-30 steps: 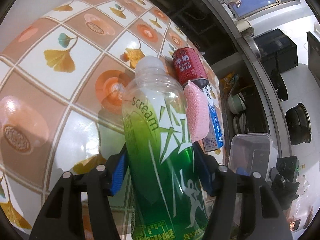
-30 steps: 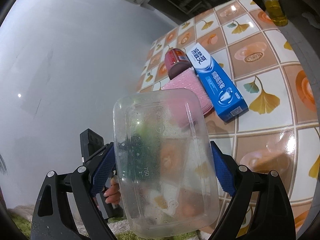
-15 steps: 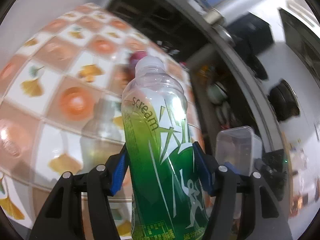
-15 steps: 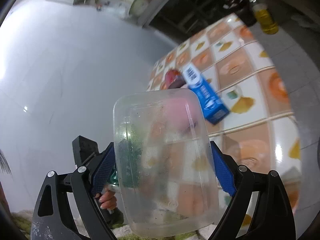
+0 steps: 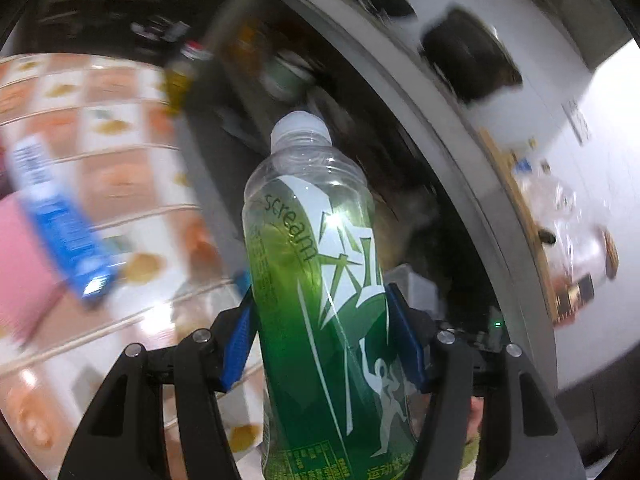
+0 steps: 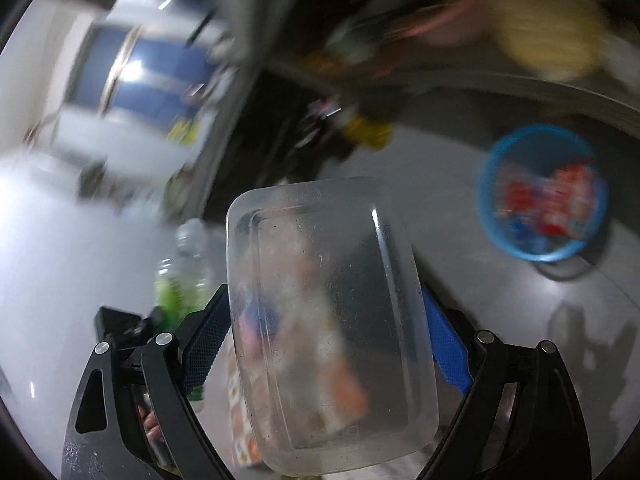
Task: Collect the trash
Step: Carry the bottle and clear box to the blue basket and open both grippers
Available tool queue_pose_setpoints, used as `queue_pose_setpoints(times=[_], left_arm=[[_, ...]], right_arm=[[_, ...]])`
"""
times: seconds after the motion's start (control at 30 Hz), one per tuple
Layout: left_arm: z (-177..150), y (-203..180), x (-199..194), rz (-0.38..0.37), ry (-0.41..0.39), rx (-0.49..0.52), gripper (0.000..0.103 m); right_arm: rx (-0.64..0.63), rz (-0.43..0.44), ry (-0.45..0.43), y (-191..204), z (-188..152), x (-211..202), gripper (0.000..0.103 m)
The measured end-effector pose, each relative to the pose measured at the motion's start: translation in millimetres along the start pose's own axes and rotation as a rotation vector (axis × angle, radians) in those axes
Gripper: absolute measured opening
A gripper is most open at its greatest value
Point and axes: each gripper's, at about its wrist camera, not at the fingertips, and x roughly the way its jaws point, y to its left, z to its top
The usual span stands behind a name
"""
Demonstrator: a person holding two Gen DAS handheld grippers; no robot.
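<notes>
The tiled table (image 5: 120, 184), patterned with orange discs and yellow leaves, fills the left of the left wrist view, heavily smeared by motion blur. A grey floor (image 6: 500, 300) spreads under the right wrist view, where a blue basket (image 6: 486, 200) sits to the upper right, holding red and white wrappers too blurred to name.

The clear plastic container (image 6: 328, 320) is clamped across its width between the blue pads of the right gripper (image 6: 324, 336), its flat bottom facing the camera and its rim tilted slightly. The green drink bottle (image 5: 320, 280), white cap on and printed "scream", stands upright between the blue pads of the left gripper (image 5: 320, 340), which press on both its sides. This bottle (image 6: 180, 276) also shows at the left of the right wrist view, beside the container.

On the table lie a blue toothpaste box (image 5: 60, 220) and, touching its left edge, a pink pad (image 5: 20, 272).
</notes>
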Motion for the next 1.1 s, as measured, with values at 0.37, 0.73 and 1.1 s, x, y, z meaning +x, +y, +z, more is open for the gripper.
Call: queue_pose_setpoints(times=[0.37, 0.73, 1.1], left_arm=[[36.4, -19.8, 245.3, 0.081, 0.475, 0.023, 0.060], [28.8, 33.8, 440.4, 0.299, 0.720, 0.016, 0.060], [24.1, 62.7, 507.6, 0.342, 0.714, 0.048, 0.060]], right_arm=[[0.355, -0.130, -0.060, -131.9, 30.0, 25.3, 0.085], [0.527, -0.294, -0.021, -223.3, 88.9, 114.6, 0.085], [0.475, -0.511, 0.008, -247.7, 121.1, 163.5, 0.087]])
